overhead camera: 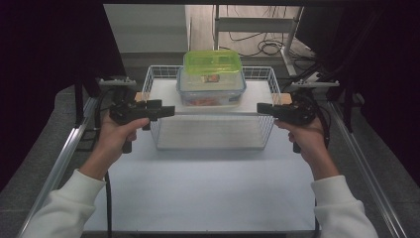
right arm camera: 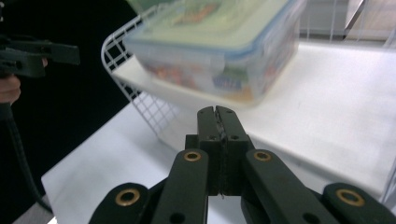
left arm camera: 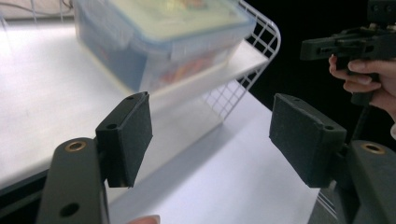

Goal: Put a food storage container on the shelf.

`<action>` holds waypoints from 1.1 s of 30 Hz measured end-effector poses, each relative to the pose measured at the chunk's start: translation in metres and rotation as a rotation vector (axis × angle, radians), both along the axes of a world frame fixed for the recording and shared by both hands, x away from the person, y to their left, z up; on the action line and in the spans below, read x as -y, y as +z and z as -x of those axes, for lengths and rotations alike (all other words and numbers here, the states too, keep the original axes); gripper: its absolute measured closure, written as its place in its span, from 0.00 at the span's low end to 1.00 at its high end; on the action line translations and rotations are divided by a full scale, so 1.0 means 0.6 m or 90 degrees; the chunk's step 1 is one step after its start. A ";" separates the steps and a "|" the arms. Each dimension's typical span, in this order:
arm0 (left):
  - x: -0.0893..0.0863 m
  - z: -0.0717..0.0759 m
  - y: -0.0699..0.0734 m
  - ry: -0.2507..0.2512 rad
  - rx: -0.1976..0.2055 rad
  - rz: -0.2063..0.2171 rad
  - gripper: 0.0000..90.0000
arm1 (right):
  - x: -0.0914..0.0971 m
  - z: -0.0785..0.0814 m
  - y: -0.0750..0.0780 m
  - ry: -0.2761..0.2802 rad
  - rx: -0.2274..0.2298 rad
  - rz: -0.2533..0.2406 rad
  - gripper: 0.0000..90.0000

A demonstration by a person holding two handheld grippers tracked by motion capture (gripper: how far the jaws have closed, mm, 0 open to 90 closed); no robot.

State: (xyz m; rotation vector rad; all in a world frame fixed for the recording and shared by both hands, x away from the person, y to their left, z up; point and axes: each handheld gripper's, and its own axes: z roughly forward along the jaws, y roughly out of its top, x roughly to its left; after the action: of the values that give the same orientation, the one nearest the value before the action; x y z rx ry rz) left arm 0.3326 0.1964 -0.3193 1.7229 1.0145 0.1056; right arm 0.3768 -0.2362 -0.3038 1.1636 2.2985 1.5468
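Stacked food boxes on the board across the wire basket (overhead camera: 159, 74)

Blue-lidded box (overhead camera: 211, 89) sits mid-board (overhead camera: 163, 94), green box (overhead camera: 212, 62) on top. Left tongs (overhead camera: 167, 110) gape empty off the board's left end, right tongs (overhead camera: 261, 107) pressed together off its right, probably to lift it. Gripper views reveal printed packets inside the box (right arm camera: 219, 56)

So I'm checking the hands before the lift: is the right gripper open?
No, the right gripper has its two black jaws pressed flat together with nothing between them.
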 end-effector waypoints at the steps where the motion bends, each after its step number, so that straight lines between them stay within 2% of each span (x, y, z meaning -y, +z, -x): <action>1: -0.002 0.003 -0.007 -0.003 -0.004 -0.001 0.33 | 0.000 0.003 -0.006 0.005 -0.004 0.005 0.98; 6: -0.009 0.025 -0.042 -0.022 -0.018 -0.001 0.33 | -0.003 0.021 -0.036 0.025 -0.017 0.029 0.90; 9: -0.011 0.041 -0.064 -0.025 -0.024 -0.002 0.33 | -0.006 0.033 -0.059 0.035 -0.029 0.051 0.83; 13: -0.014 0.062 -0.100 -0.026 -0.031 0.002 0.33 | -0.006 0.050 -0.093 0.047 -0.042 0.062 0.76; 19: 0.002 0.097 -0.158 -0.040 -0.025 -0.055 0.32 | -0.002 0.076 -0.148 0.061 -0.052 0.085 0.70; 22: 0.005 0.112 -0.191 -0.053 -0.038 -0.052 0.32 | 0.006 0.090 -0.176 0.065 -0.059 0.086 0.68; 28: 0.002 0.131 -0.250 -0.046 -0.061 -0.065 0.32 | 0.020 0.108 -0.237 0.060 -0.087 0.098 0.64; 31: 0.001 0.133 -0.268 -0.042 -0.072 -0.080 0.32 | 0.020 0.112 -0.258 0.067 -0.100 0.110 0.62; 33: 0.002 0.135 -0.272 -0.035 -0.067 -0.092 0.32 | 0.018 0.114 -0.266 0.071 -0.103 0.120 0.61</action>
State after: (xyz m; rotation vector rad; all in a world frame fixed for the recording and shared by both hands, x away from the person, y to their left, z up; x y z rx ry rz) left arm 0.2516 0.1949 -0.4826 1.9037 1.0561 0.0544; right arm 0.3084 -0.2468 -0.4633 1.1689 2.5889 1.2749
